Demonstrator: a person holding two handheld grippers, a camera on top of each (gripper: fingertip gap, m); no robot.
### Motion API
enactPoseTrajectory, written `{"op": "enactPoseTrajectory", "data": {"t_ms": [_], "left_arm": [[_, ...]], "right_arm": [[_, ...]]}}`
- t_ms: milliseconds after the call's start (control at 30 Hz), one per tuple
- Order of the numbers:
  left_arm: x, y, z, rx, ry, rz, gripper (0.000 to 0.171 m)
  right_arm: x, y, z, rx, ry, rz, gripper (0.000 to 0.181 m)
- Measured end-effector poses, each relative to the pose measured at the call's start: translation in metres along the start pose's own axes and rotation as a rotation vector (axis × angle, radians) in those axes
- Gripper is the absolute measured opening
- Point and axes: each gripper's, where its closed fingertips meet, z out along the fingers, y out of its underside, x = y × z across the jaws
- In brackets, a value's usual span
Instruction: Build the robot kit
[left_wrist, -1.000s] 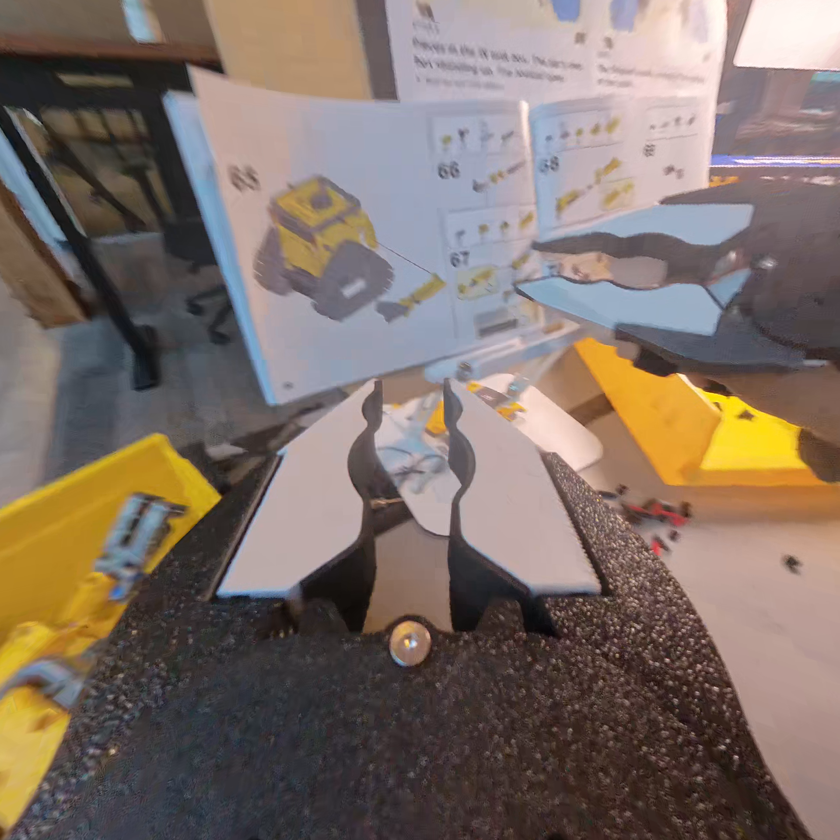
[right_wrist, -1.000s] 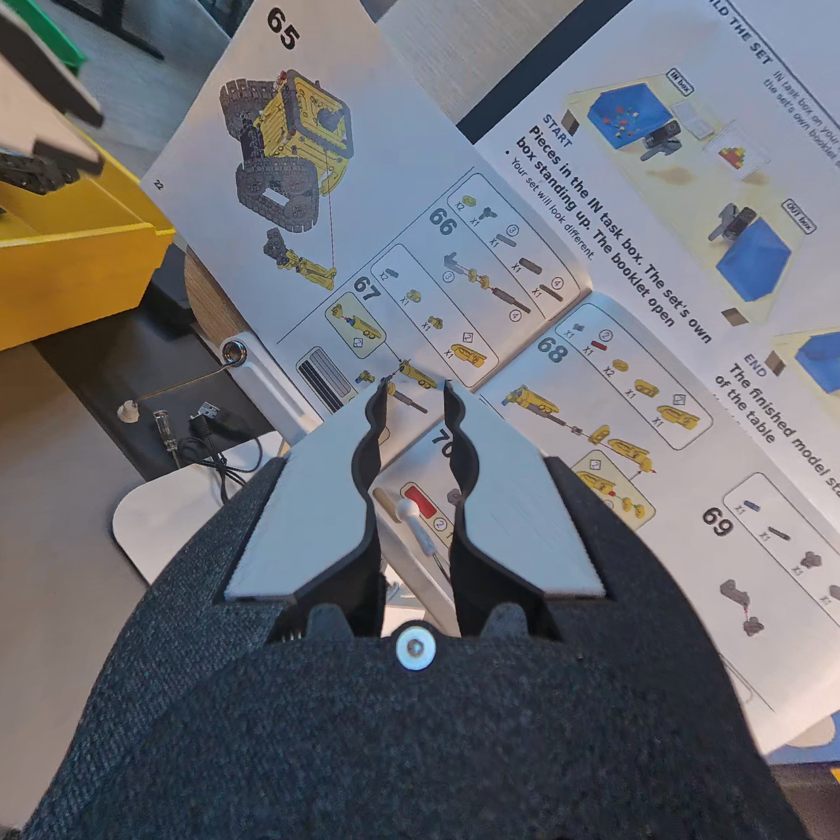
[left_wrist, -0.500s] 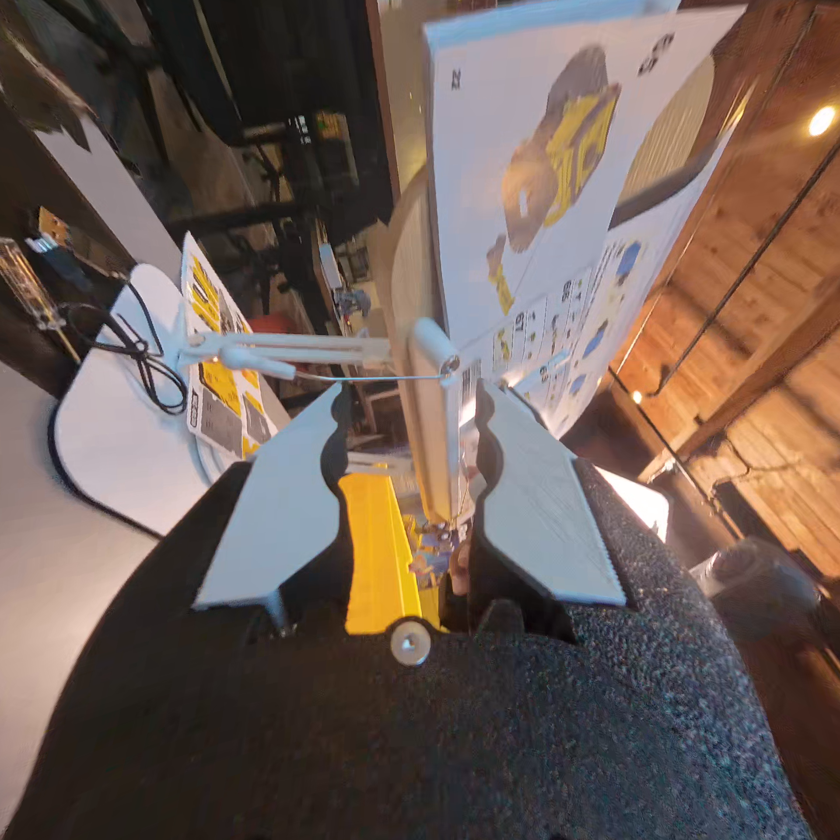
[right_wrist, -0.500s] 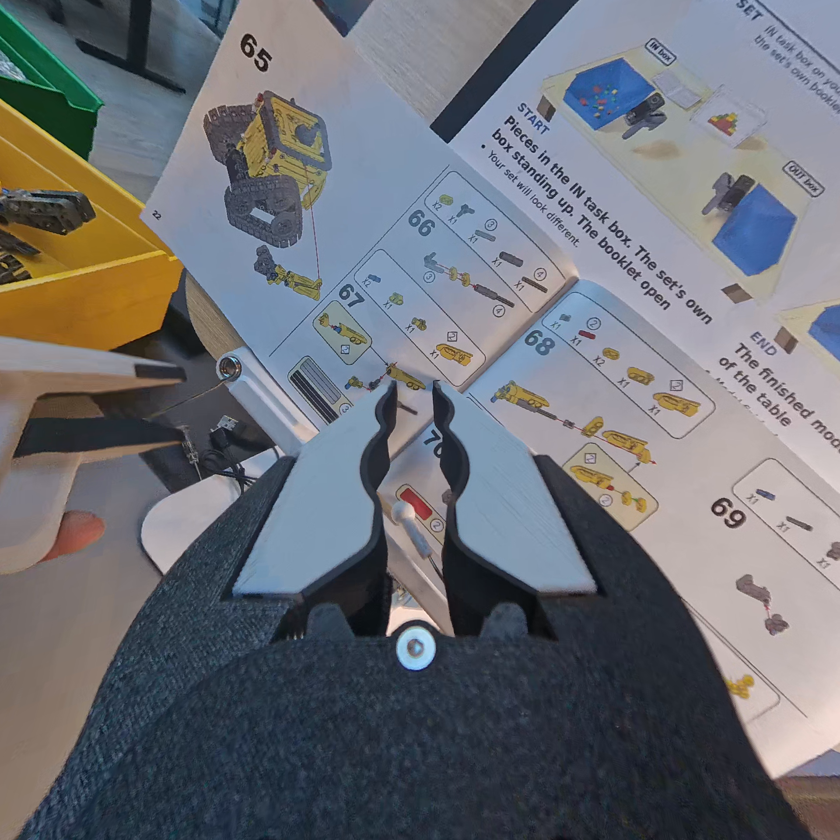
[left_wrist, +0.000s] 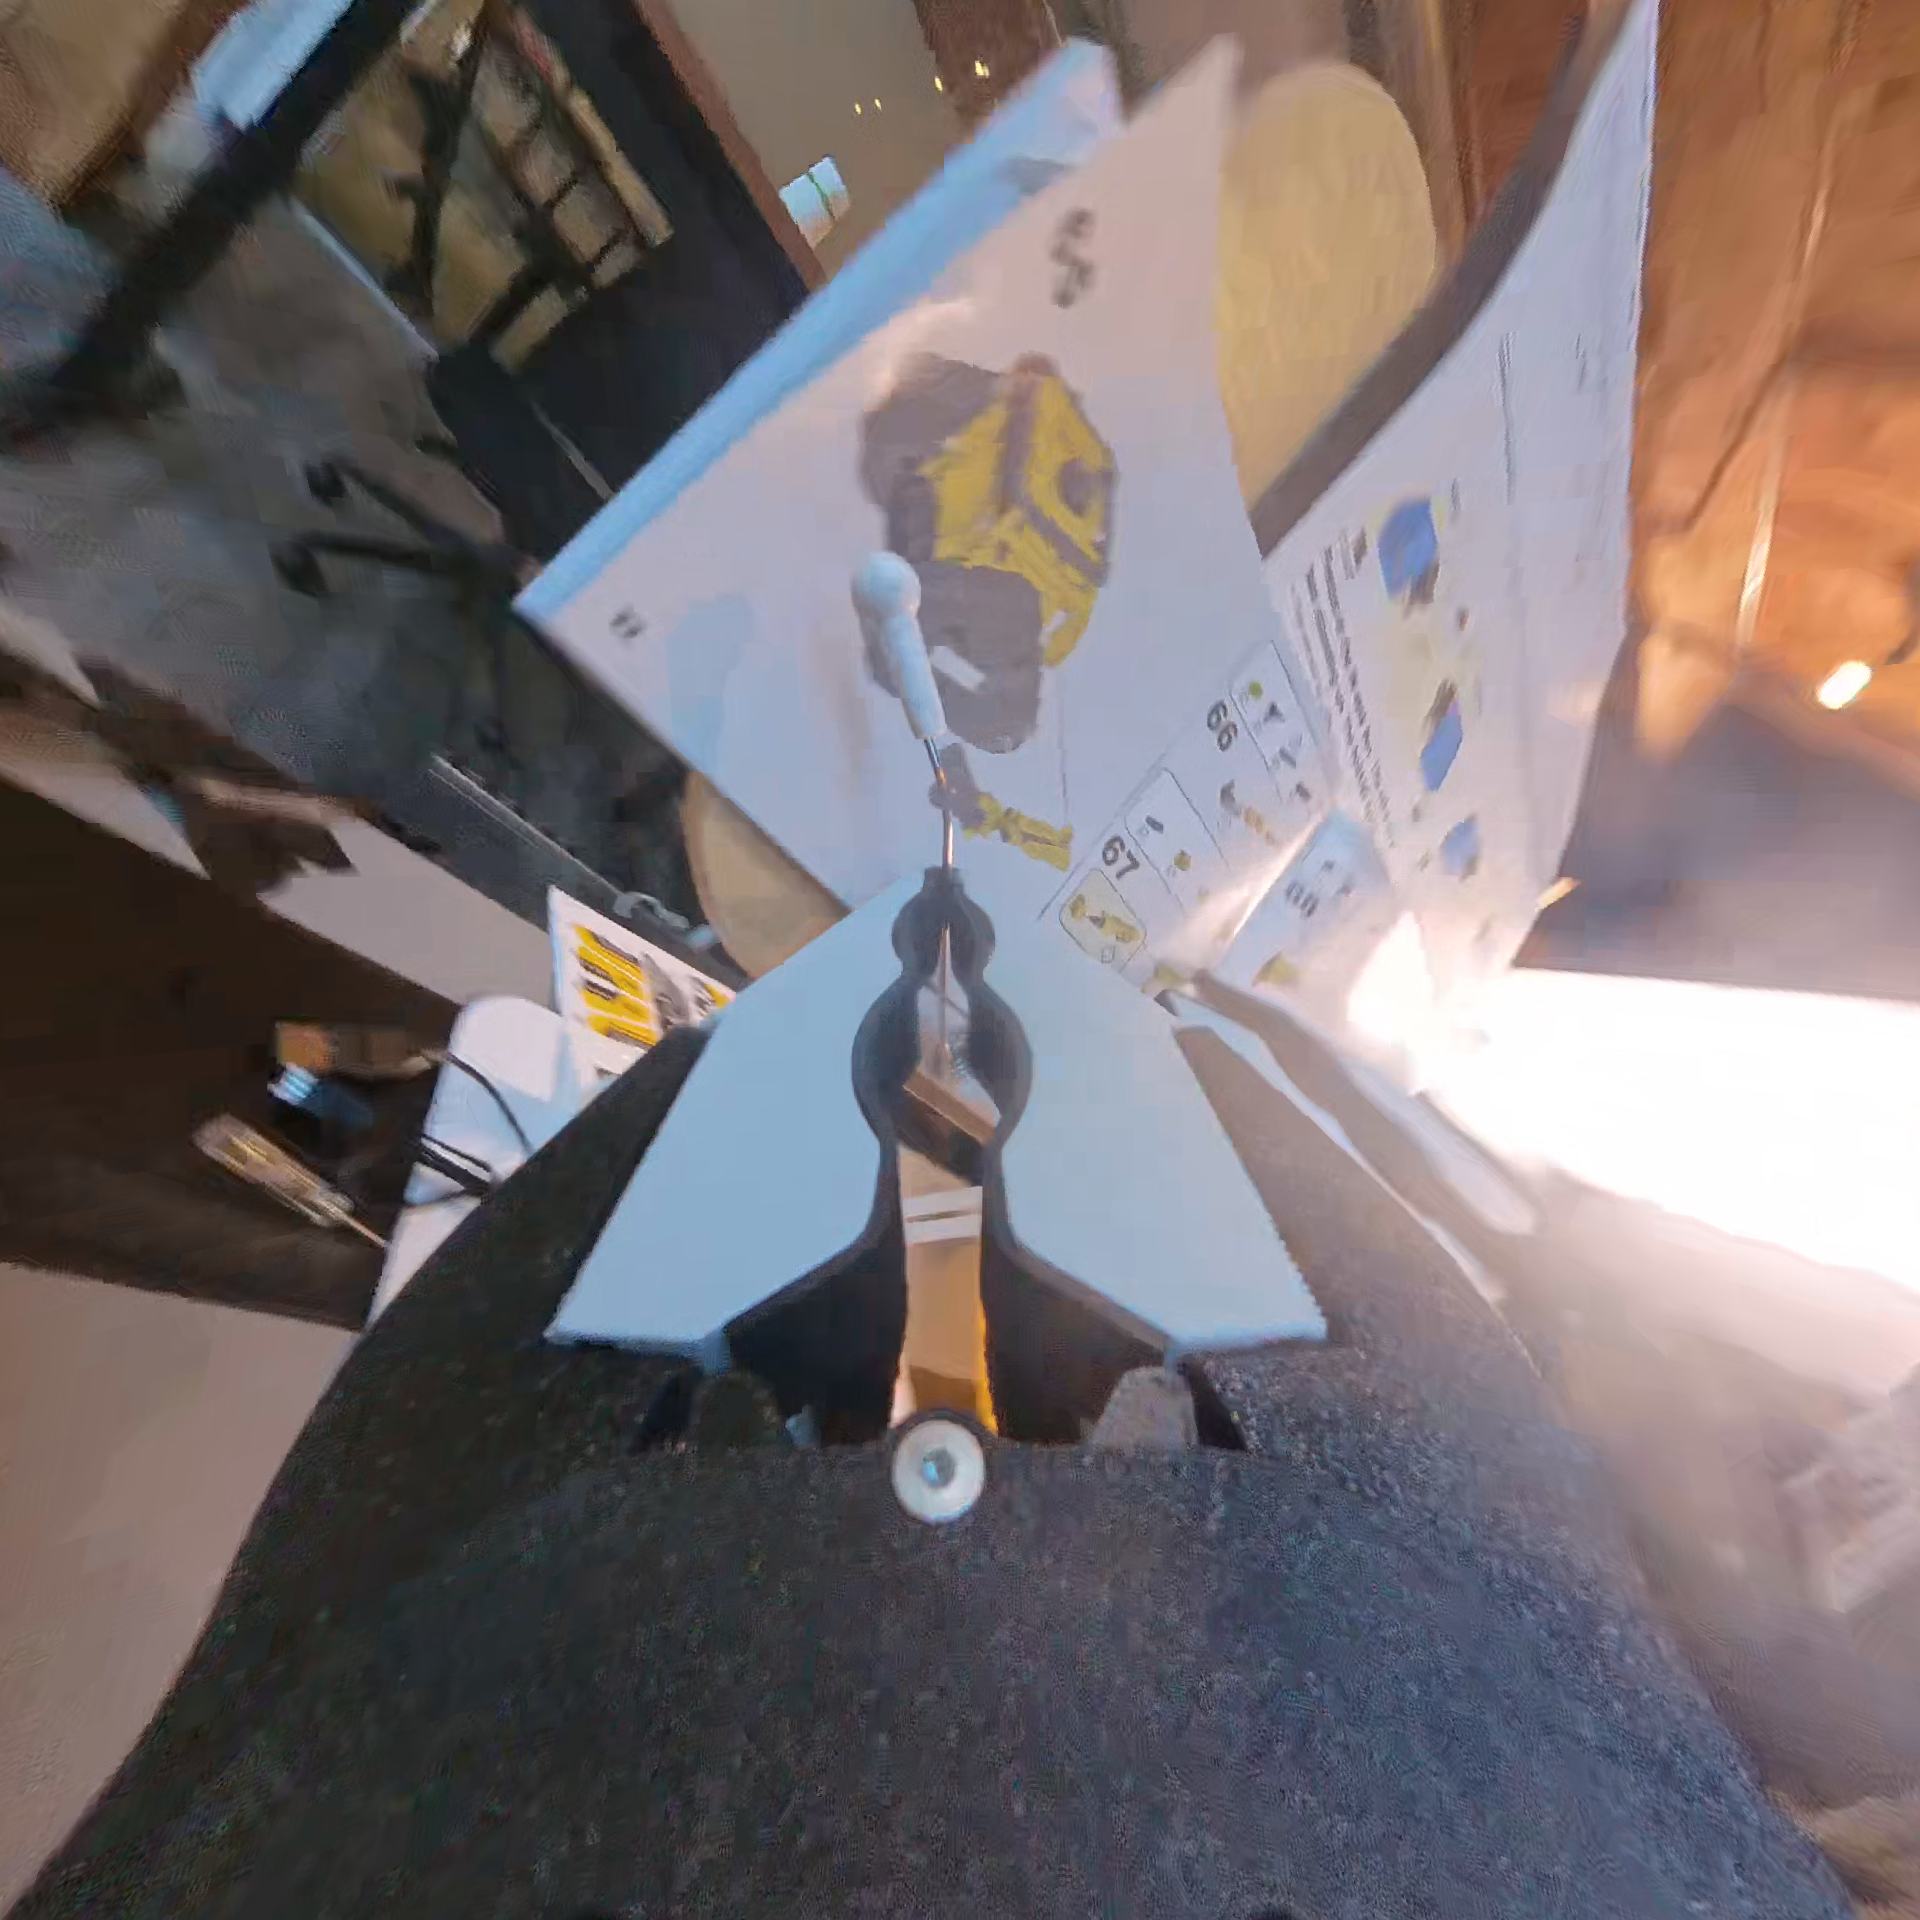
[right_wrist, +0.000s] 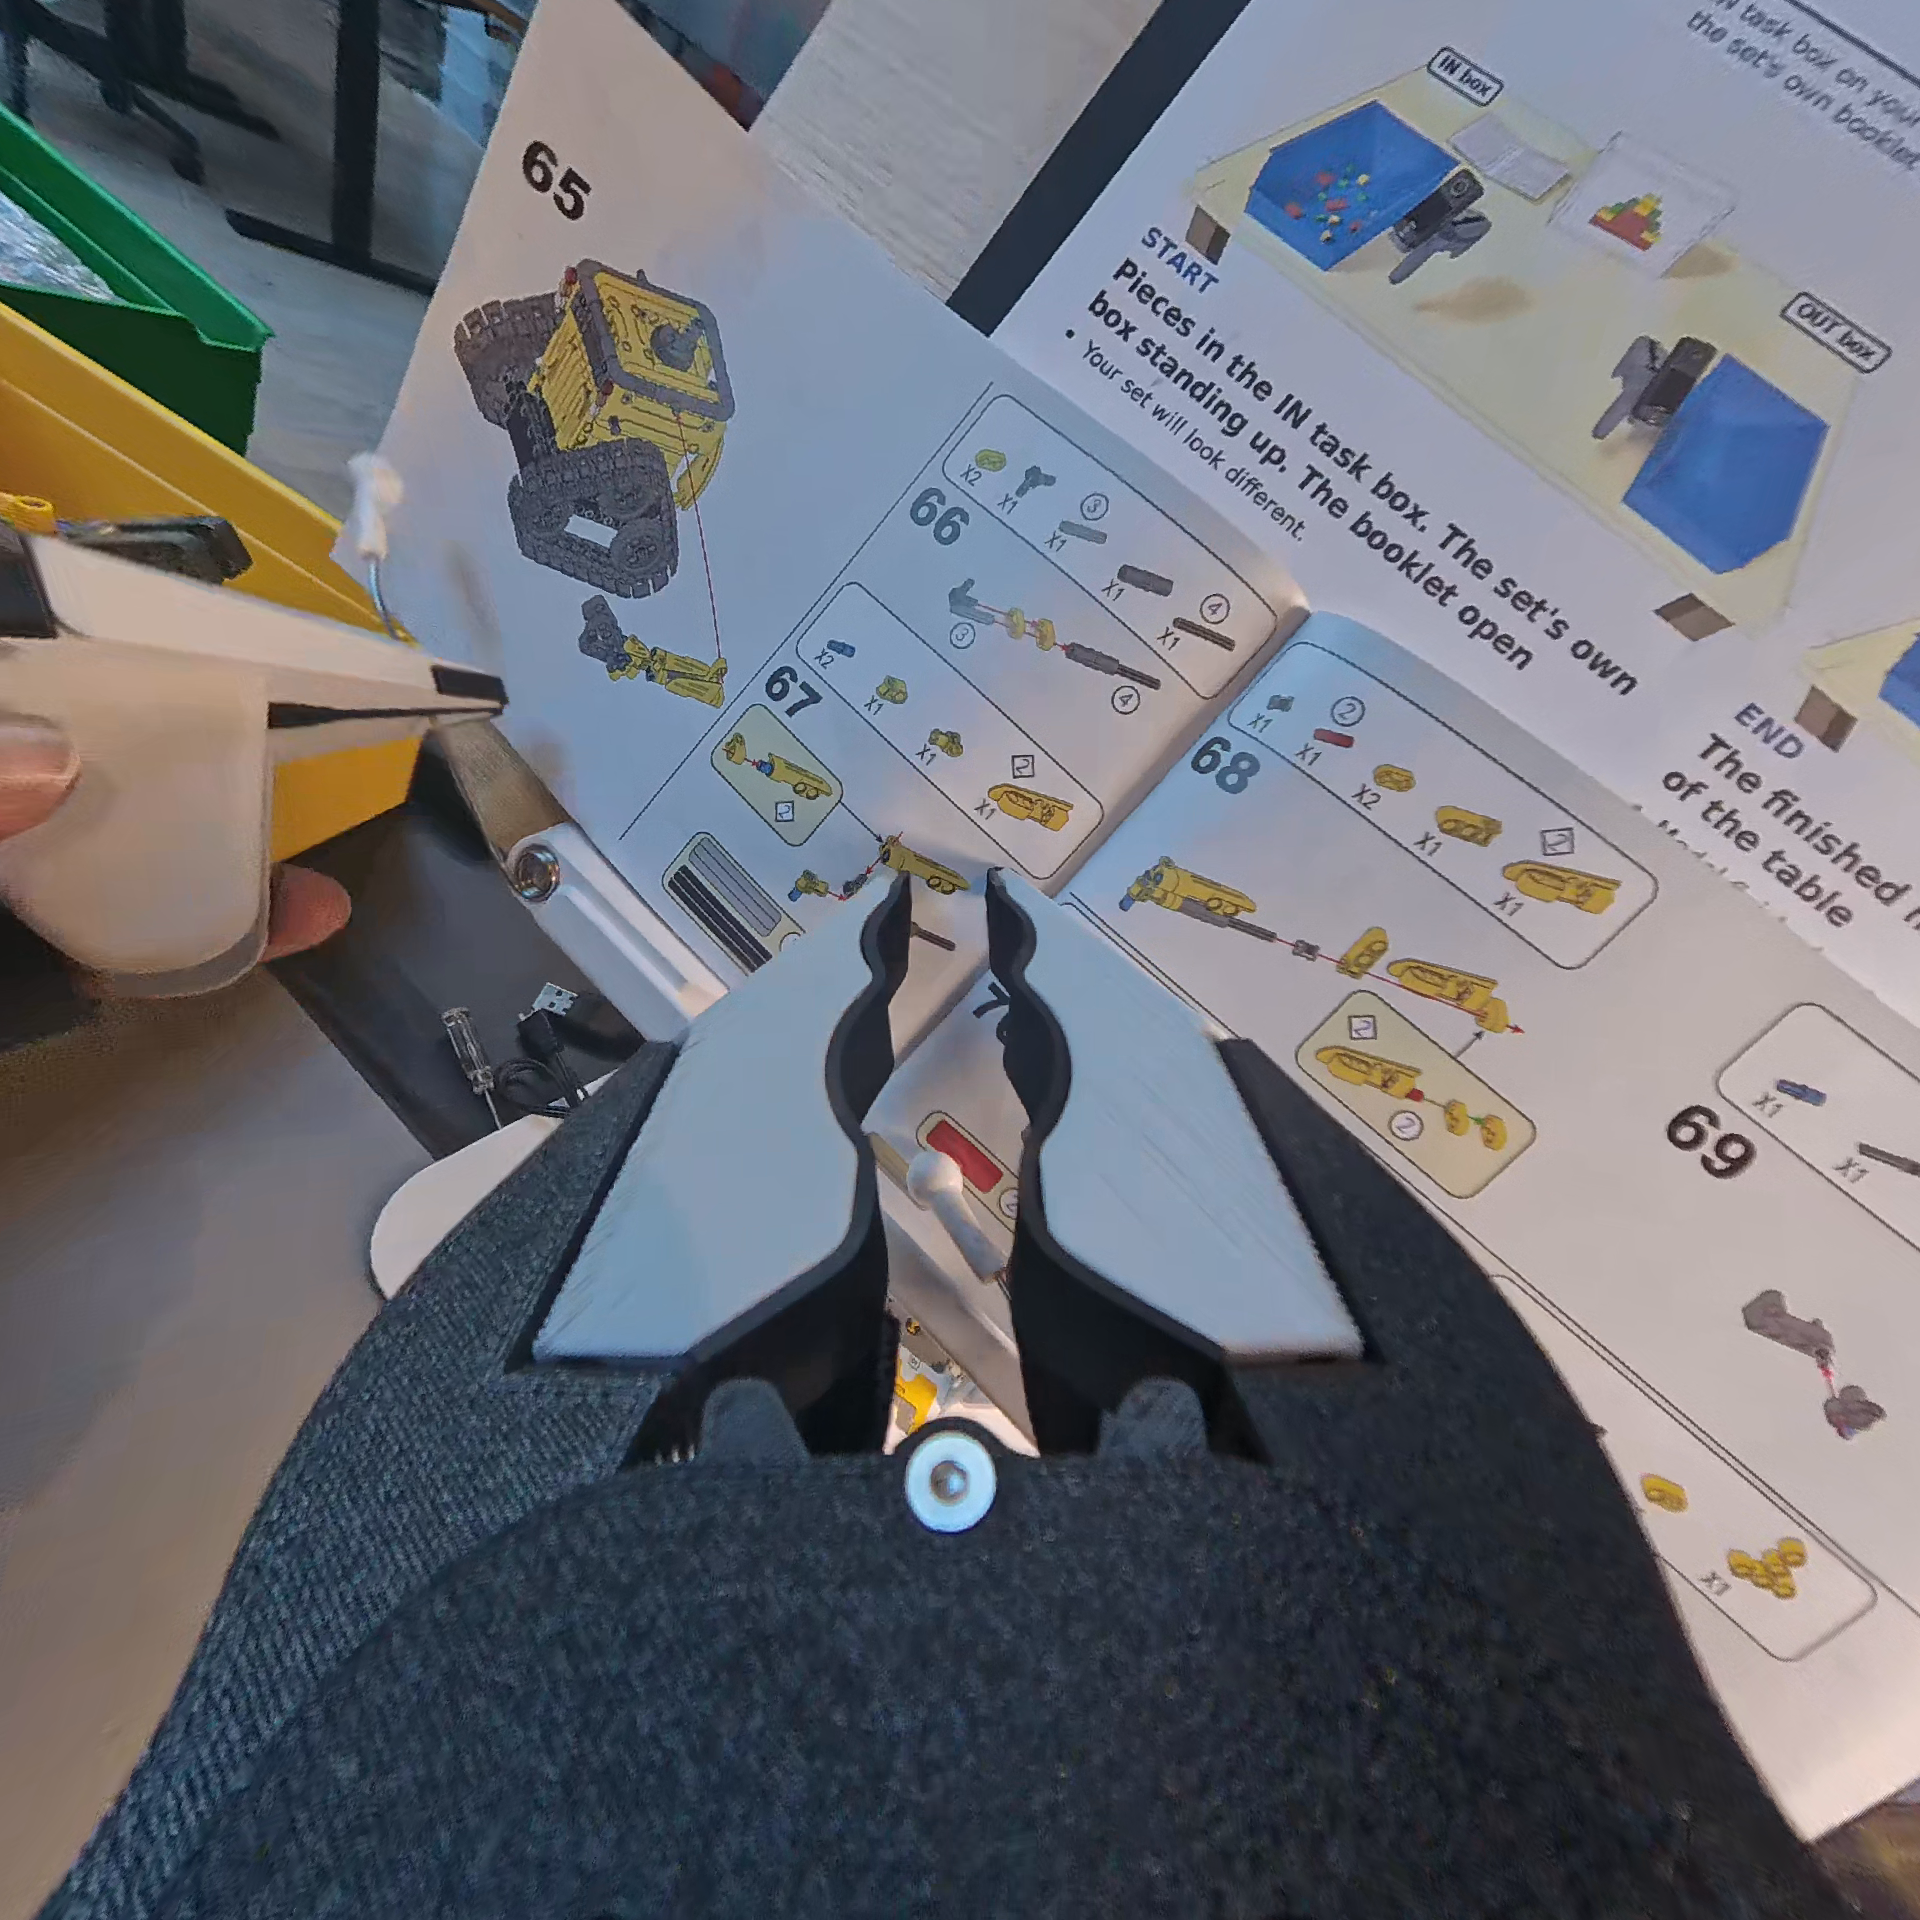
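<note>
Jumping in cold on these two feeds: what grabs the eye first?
The open white instruction booklet, propped upright and showing a yellow tracked vehicle, fills both views. The left gripper has its jaws shut on a thin metal page-holder wire with a white plastic tip, which stands up in front of the booklet's left page. The right gripper hovers with its jaws slightly apart at the booklet's centre fold; a yellow plastic bin sits far left.
</note>
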Motion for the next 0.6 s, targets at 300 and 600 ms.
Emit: {"op": "enactPoseTrajectory", "data": {"t_ms": [300,600], "left_arm": [[0.033,0.052,0.023,-0.352,0.074,1.161,0.002],[0.035,0.060,0.016,-0.472,0.115,1.364,0.011]], "right_arm": [[-0.009,0.000,-0.002,0.011,-0.039,-0.049,0.031],[0.032,0.026,-0.047,0.033,-0.100,-0.030,0.054]]}}
